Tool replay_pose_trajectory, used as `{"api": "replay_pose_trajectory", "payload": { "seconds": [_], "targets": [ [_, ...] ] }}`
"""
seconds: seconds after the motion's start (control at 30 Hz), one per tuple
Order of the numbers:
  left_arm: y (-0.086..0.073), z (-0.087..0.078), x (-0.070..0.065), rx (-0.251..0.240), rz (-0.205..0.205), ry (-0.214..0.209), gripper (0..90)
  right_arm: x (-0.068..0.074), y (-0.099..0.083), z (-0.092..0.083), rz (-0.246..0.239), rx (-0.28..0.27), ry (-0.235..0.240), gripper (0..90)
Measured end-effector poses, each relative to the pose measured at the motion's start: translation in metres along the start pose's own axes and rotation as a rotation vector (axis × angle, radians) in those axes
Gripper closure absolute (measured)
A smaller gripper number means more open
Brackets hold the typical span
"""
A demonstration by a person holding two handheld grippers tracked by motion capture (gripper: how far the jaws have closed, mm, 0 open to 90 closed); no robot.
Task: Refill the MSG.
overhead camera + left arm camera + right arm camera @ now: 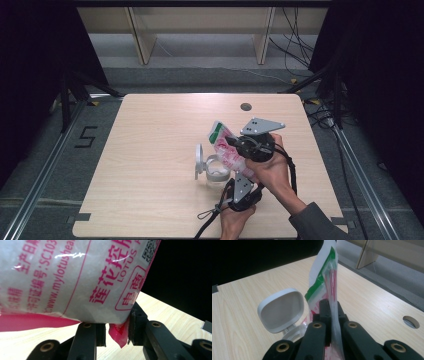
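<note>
A clear plastic bag [224, 145] of white granules, with red print and a green top strip, hangs tilted over a small jar [216, 172] whose white flip lid [199, 160] stands open. My right gripper [233, 145] is shut on the bag's upper part; in the right gripper view the thin film [334, 290] runs between its closed jaws [331, 308], with the lid [280, 310] just left of them. My left gripper [239, 177] holds the bag from below. In the left gripper view the bag [75, 277] bulges over the jaws [117, 325], and its red bottom corner [120, 333] sits between the pads.
The jar stands near the middle of a light wooden table [150, 150]. A round cable hole [245, 106] lies toward the far edge. Cables trail from both grippers toward the near edge. Beyond the table are grey floor and wooden shelf legs [142, 40].
</note>
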State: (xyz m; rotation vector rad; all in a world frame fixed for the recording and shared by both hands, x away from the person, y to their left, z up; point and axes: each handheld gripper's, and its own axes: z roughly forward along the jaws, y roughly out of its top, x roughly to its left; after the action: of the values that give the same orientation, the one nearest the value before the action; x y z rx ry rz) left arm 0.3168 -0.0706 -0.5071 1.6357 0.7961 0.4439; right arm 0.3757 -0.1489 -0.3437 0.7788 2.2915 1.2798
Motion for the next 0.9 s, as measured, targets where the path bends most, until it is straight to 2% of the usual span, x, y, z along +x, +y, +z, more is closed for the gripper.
{"api": "replay_pose_trajectory", "payload": {
  "seconds": [0.23,0.27,0.63,0.67,0.7,0.8,0.83,0.9],
  "targets": [
    [0.0004,-0.0006,0.001,0.004,0.007,-0.001,71.2,0.001,-0.0001,0.0002,0.006,-0.007,-0.002,90.0],
    [0.0003,0.0007,-0.0008,-0.023,-0.024,-0.003,71.2,0.0013,-0.0002,0.0009,0.007,-0.014,0.0,90.0],
    [0.001,-0.0002,-0.0018,-0.019,-0.02,-0.001,71.3,0.0028,0.0006,0.0006,0.006,-0.006,-0.001,90.0],
    [0.0007,0.0008,-0.0017,-0.033,-0.024,-0.011,71.3,0.0023,0.0006,0.0009,-0.005,-0.012,-0.008,90.0],
    [0.001,-0.0002,-0.0006,-0.012,-0.001,-0.011,71.3,0.0025,0.0006,0.0011,-0.005,-0.013,-0.008,90.0],
    [0.0008,-0.0002,-0.0007,-0.012,0.0,-0.012,71.3,0.0049,0.0006,0.0011,0.017,-0.001,0.003,90.0],
    [0.0007,-0.0002,-0.0007,-0.011,0.001,-0.013,71.3,0.0035,0.0009,0.0015,-0.008,-0.002,0.003,90.0],
    [0.0005,-0.0005,-0.0013,-0.007,-0.002,-0.01,71.4,0.0041,0.0008,0.0019,-0.013,0.011,0.008,90.0]
  ]
}}
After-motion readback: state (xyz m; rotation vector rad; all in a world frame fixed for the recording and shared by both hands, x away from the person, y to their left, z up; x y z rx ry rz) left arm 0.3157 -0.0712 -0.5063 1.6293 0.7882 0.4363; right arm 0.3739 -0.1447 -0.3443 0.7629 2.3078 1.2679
